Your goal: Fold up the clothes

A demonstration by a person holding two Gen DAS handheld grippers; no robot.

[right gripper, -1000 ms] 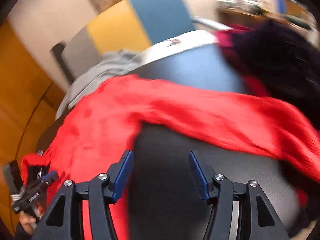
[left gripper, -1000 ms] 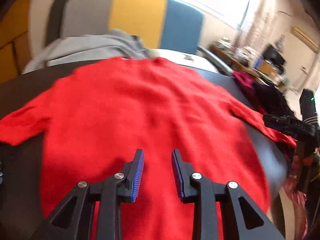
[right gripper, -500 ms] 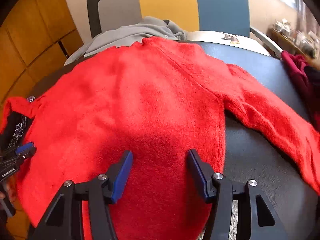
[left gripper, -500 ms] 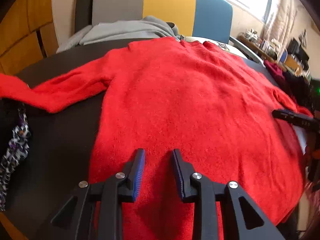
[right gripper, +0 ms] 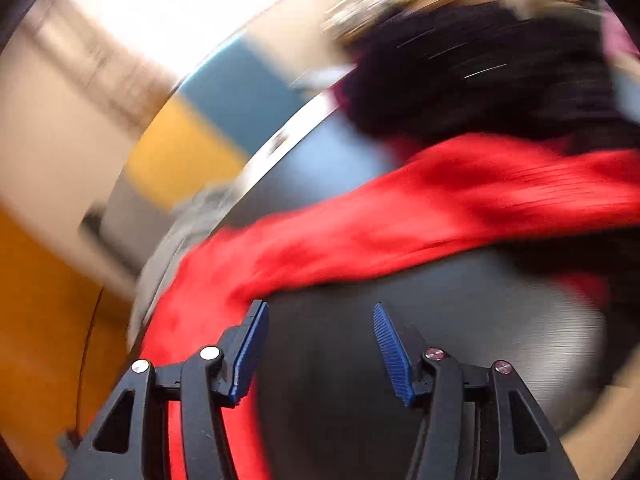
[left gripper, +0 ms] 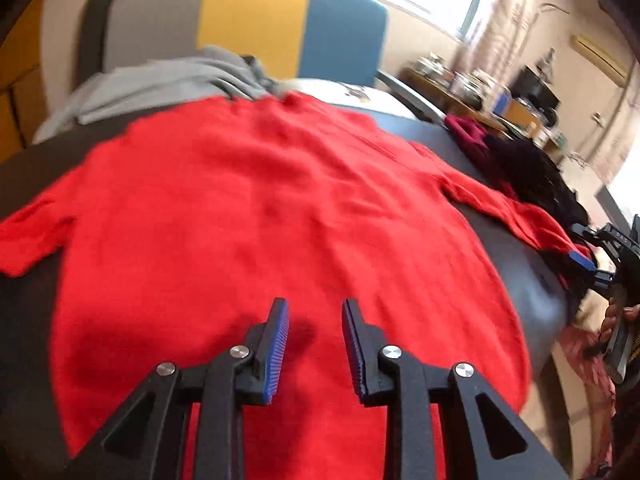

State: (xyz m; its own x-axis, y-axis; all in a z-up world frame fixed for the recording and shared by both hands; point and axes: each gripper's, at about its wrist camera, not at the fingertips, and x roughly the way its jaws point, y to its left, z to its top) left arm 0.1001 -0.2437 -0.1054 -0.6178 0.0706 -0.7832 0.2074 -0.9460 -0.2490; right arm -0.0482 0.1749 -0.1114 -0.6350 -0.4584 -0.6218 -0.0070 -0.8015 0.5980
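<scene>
A red sweater (left gripper: pixel 260 208) lies spread flat on the dark round table (left gripper: pixel 24 320), collar at the far side and both sleeves stretched out. My left gripper (left gripper: pixel 314 304) hovers over the sweater's near hem; its jaws are closing with a narrow gap and nothing between them. The right gripper (left gripper: pixel 592 264) shows at the right edge, by the end of the right sleeve. In the blurred right wrist view, my right gripper (right gripper: pixel 319 308) stands open over bare table (right gripper: pixel 360 380), with the right sleeve (right gripper: pixel 440 208) running across just beyond its fingertips.
A grey garment (left gripper: pixel 160 84) lies at the table's far edge in front of a grey, yellow and blue chair (left gripper: pixel 256 20). A pile of dark and maroon clothes (left gripper: pixel 528 172) sits at the table's right side, beyond the sleeve. A hand (left gripper: pixel 616 316) grips the right tool.
The right wrist view swung from the sweater's body to the right sleeve and tilted. The left wrist view shifted rightward along the hem. The sweater itself has stayed put.
</scene>
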